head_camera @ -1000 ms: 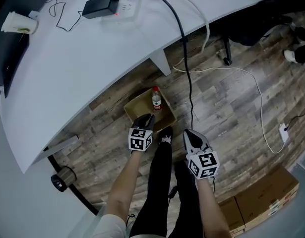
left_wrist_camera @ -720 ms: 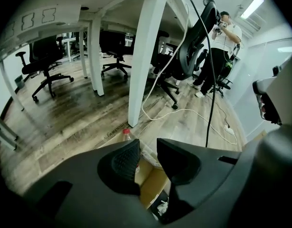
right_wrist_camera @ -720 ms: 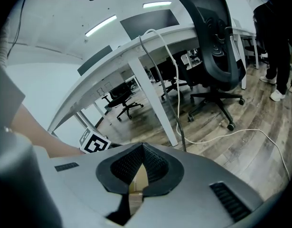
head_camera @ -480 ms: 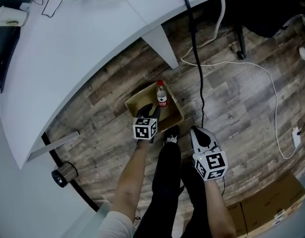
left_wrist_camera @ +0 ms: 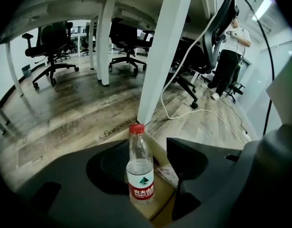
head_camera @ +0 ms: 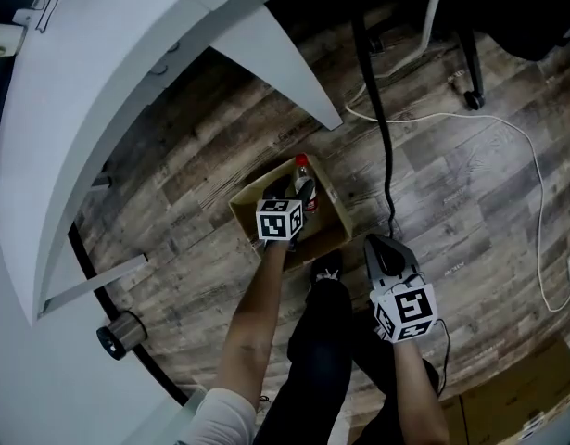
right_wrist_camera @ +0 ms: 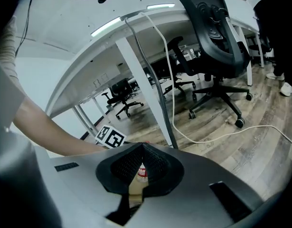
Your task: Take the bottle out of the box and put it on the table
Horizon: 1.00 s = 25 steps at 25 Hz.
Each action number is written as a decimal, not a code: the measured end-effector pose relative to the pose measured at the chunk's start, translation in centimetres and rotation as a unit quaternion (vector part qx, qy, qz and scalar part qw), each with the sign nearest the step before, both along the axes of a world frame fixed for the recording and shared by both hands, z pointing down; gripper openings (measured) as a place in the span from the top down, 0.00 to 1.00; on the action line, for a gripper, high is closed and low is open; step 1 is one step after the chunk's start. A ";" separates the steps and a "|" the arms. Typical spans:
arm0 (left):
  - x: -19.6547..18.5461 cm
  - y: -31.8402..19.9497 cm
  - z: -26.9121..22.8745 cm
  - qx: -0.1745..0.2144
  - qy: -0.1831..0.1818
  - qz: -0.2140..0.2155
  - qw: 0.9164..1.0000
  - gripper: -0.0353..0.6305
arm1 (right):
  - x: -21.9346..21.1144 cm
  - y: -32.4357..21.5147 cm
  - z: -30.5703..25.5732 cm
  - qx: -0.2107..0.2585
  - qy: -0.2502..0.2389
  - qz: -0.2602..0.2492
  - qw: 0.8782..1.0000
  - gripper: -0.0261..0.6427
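While the right gripper (head_camera: 385, 250) hangs with jaws pressed together, the left gripper (head_camera: 285, 193) has dropped into the box (head_camera: 339, 219), jaws just opened around the upright bottle (left_wrist_camera: 139, 172), not yet gripping.

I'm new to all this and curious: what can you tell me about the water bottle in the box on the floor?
The water bottle is clear plastic with a red cap and a white-and-red label showing a green triangle. It stands upright in an open cardboard box on the wood floor. The left gripper, whose jaws have just been opening, straddles it without gripping it.
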<state>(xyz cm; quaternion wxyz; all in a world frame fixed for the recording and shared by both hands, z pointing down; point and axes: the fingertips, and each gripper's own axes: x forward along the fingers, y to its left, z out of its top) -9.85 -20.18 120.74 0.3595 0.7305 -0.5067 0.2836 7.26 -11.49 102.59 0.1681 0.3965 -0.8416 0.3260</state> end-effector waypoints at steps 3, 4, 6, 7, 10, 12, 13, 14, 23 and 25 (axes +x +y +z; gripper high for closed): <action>0.1 -0.8 3.2 -0.014 -0.002 0.012 1.000 0.51 | 0.4 -0.8 2.0 0.011 -0.003 -0.009 1.000 0.90; 0.3 -0.9 4.1 -0.017 -0.002 0.020 1.000 0.51 | 0.6 -0.9 2.6 0.012 -0.003 -0.008 1.000 0.90; 0.5 -0.9 5.2 -0.015 0.008 0.035 0.999 0.48 | 0.9 -1.1 3.5 0.012 -0.005 -0.010 1.000 0.90; 0.5 -0.9 5.5 -0.012 0.018 0.038 0.999 0.47 | 0.9 -1.2 3.8 0.014 -0.006 -0.012 1.000 0.90; 0.2 -0.1 6.4 -0.014 0.041 0.058 0.997 0.45 | 0.9 -1.5 4.6 0.017 -0.007 -0.015 1.000 0.90; 0.3 1.0 7.6 -0.027 0.026 0.098 0.995 0.45 | 0.6 -1.6 4.9 0.018 -0.007 -0.019 1.000 0.90; 0.3 1.4 8.2 -0.032 0.014 0.112 0.993 0.45 | 0.3 -1.5 4.9 0.020 -0.007 -0.024 0.999 0.90; 0.4 1.4 8.7 -0.035 0.004 0.117 0.993 0.45 | 0.1 -1.5 4.9 0.022 -0.007 -0.030 0.999 0.90; 0.3 0.2 9.8 -0.026 -0.037 0.080 0.996 0.44 | -2.1 -0.8 4.0 0.031 -0.006 -0.054 0.998 0.90; 0.1 0.8 9.1 -0.019 -0.043 0.078 0.996 0.45 | -2.1 -0.4 3.5 0.029 -0.005 -0.054 0.998 0.90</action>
